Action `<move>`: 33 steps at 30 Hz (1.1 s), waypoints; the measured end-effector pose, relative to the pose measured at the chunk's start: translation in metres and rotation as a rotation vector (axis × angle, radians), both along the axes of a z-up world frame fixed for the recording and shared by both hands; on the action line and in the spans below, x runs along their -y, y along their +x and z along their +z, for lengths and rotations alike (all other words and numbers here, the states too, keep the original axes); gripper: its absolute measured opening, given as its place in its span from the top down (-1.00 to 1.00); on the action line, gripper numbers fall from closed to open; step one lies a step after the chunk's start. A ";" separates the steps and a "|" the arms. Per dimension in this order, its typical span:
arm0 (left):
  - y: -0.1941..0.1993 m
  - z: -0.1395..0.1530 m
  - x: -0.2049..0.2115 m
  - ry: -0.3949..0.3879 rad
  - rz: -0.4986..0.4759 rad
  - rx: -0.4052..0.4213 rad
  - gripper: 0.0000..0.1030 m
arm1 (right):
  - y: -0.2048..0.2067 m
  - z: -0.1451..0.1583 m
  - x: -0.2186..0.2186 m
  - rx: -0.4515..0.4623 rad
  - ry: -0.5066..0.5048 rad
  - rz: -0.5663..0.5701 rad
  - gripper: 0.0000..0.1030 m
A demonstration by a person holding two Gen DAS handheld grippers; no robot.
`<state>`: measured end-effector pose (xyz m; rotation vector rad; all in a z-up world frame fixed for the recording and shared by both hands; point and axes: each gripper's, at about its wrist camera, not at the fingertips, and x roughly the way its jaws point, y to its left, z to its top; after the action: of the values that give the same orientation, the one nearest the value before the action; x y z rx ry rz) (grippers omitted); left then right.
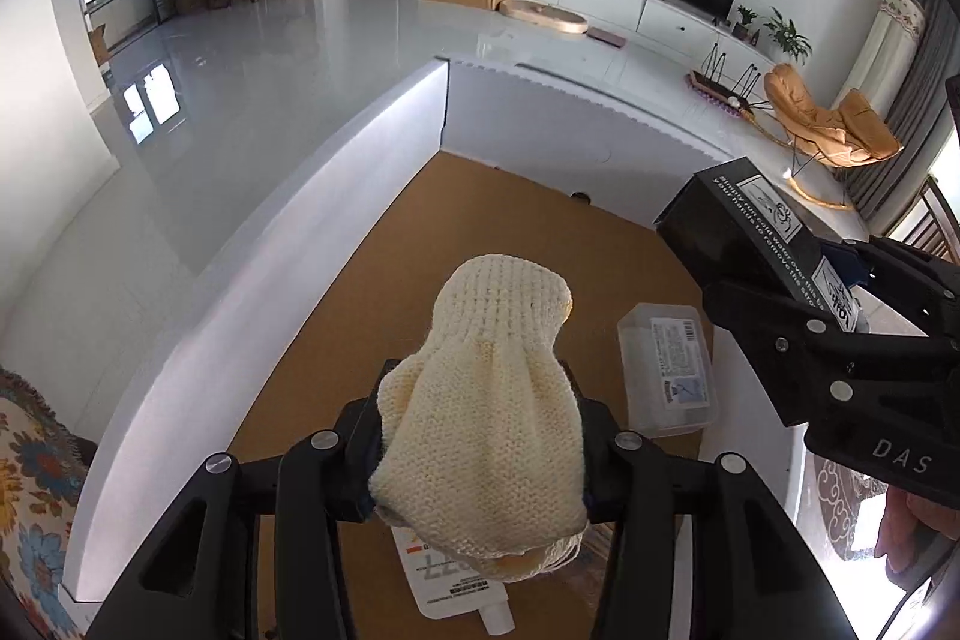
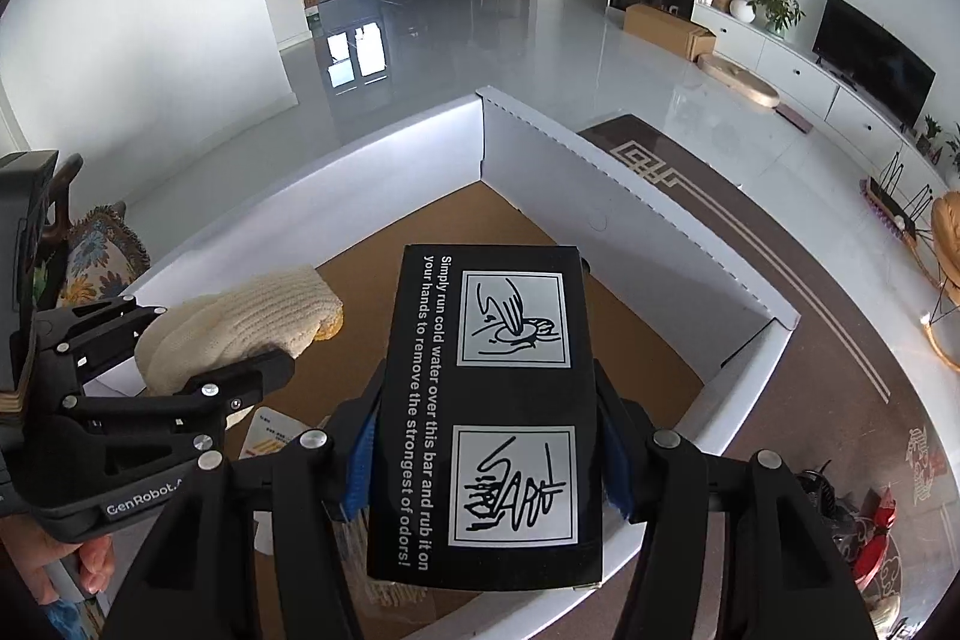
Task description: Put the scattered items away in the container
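My left gripper is shut on a cream knitted glove and holds it over the white cardboard box with a brown floor. The glove and left gripper also show at the left of the right wrist view. My right gripper is shut on a black printed box above the same white box. The black box and right gripper show at the right of the left wrist view.
Inside the white box lie a clear plastic case and a white pouch under the glove. A floral cushion is at the left. A brown patterned rug lies right of the box. The glossy floor stretches beyond.
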<state>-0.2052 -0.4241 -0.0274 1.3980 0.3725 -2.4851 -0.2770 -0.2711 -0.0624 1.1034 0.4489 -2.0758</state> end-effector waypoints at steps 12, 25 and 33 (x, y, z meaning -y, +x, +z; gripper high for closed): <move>0.006 -0.016 -0.002 -0.011 0.093 0.024 -0.72 | -0.017 -0.011 -0.016 0.054 -0.096 -0.095 -0.56; 0.068 0.073 -0.181 -0.109 -0.155 -0.233 -0.95 | 0.070 0.013 -0.189 -0.033 -0.168 -0.168 -0.56; 0.068 -0.015 -0.339 0.005 -0.406 -0.125 -1.00 | 0.136 -0.064 -0.385 -0.101 0.016 -0.432 -0.56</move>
<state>-0.1374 -0.0849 -0.0426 1.4434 0.1258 -2.9048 -0.1407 0.1139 -0.1263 1.1879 0.2921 -2.5151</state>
